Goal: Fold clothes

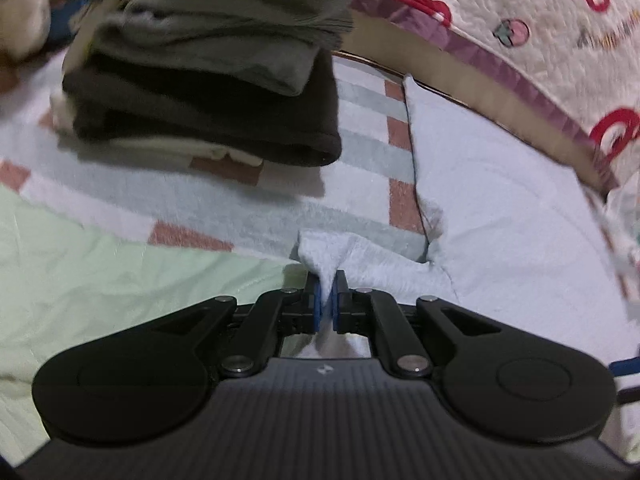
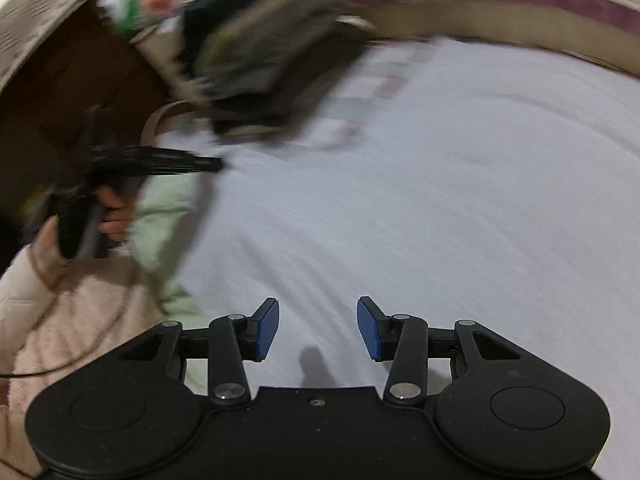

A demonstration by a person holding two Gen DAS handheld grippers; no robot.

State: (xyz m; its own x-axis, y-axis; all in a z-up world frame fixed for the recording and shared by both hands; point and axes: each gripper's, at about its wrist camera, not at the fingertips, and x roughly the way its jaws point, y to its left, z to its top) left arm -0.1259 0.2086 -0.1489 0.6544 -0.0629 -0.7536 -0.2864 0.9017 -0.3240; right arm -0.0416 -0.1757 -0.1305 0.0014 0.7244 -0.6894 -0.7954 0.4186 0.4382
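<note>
Left wrist view: my left gripper (image 1: 327, 294) is clenched on a bunched corner of the white garment (image 1: 500, 216), which lies spread flat on the bed to the right of the fingers. The pinched fabric rises in a small peak between the blue pads. Beyond it sits a stack of folded clothes (image 1: 208, 92), grey pieces on top and dark brown beneath, resting on the striped bed cover (image 1: 360, 184). I judge those as finished work. A quilt with red prints (image 1: 520, 20) runs along the far edge.

Right wrist view: my right gripper (image 2: 318, 326) is released, jaws well apart, hovering above the white garment with nothing between the pads. The person's hand (image 2: 114, 218) holds the left gripper at the garment's left edge. The picture is blurred.

Assessment: several items are folded and stacked; this white piece is unfolded, with one corner gripped. The right side needs its own hold before the first fold.
</note>
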